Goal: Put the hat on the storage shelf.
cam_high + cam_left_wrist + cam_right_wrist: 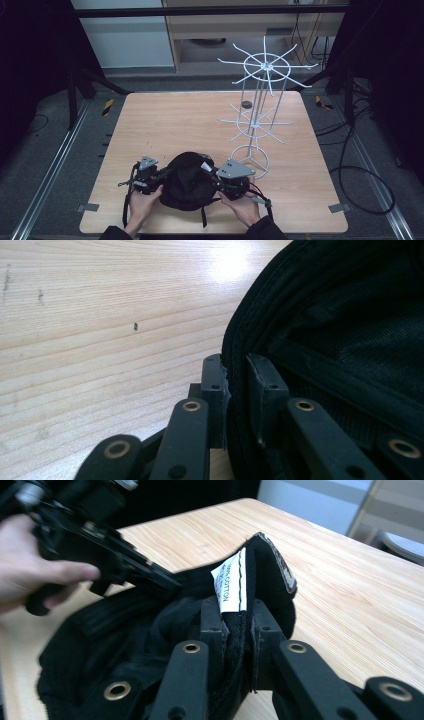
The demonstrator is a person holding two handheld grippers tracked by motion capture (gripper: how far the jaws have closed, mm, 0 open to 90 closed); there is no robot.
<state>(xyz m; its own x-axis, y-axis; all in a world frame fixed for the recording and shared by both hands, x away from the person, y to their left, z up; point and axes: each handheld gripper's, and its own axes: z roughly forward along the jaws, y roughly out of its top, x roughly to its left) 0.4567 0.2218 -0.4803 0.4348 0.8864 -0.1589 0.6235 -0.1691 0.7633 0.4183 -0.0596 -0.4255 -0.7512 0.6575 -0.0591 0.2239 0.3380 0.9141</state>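
A black cap (186, 181) lies upside down near the front edge of the wooden table (165, 125), held between both grippers. My left gripper (159, 175) is shut on the cap's left rim (238, 347), the fabric edge pinched between its jaws. My right gripper (209, 172) is shut on the cap's right rim, where a white label (230, 581) is sewn on; the rim stands up between its jaws. In the right gripper view the left gripper (150, 575) and the hand holding it appear at the upper left. A white wire rack (260, 107) with two tiers of radiating hooks stands at the back right.
The rack's ring base (250, 159) sits just beyond my right gripper. A small dark round object (246, 104) lies on the table by the rack's legs. Black straps (125, 207) trail from the grippers toward the front edge. Bare wood stretches across the left and middle.
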